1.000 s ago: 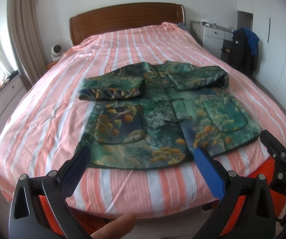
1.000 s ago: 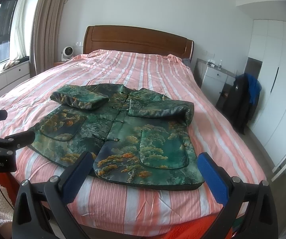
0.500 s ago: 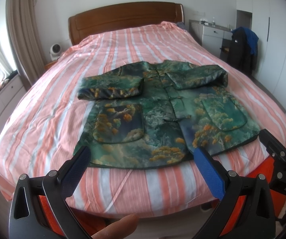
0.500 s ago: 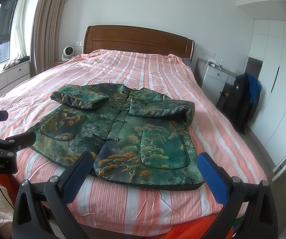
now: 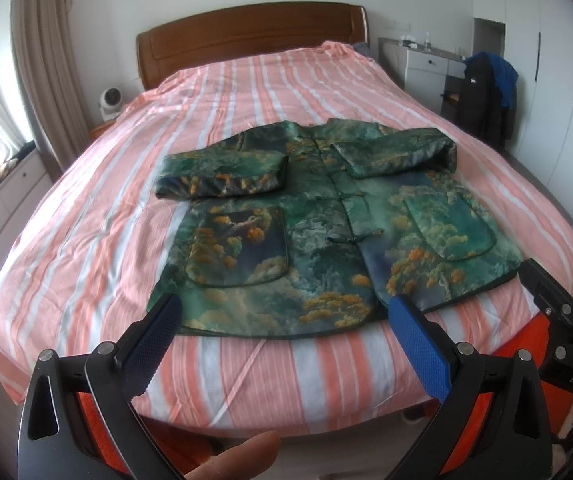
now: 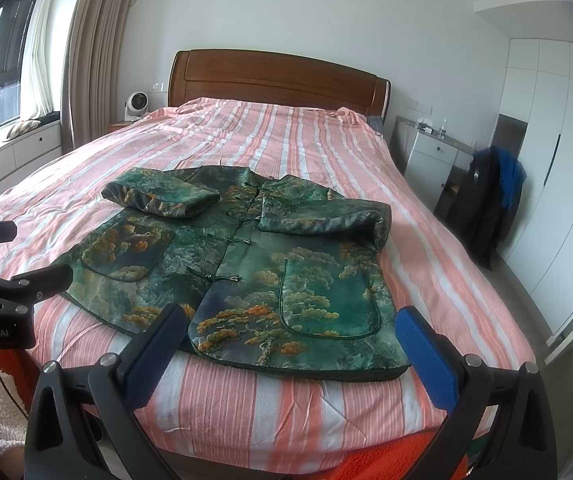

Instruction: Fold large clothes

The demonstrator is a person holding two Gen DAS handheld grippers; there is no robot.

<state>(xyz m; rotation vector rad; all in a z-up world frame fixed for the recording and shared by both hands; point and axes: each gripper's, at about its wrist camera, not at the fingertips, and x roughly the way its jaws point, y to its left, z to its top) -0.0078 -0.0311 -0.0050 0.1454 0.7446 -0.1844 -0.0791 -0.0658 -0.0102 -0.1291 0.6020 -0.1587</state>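
Fingers [image 5: 160,330] spread wide on the left gripper [image 5: 286,332], nothing between them, hovering off the foot of the bed [image 5: 86,216]. Same story in the right wrist view: the right gripper [image 6: 292,340] has its blue fingers [image 6: 424,344] well apart and holds nothing. And there's the green patterned jacket [image 5: 326,240], lying face up and buttoned on the pink striped bedspread, near the foot edge. Both sleeves are folded in across the chest, the left sleeve [image 5: 222,176] flat, the right sleeve [image 5: 398,152] puffed up at its bend. Hem runs just beyond the fingertips in both views, not touched. A fingertip [image 5: 242,456] shows at the bottom of the left view. Over by the wardrobe, a dark coat [image 6: 482,204] hangs on a chair
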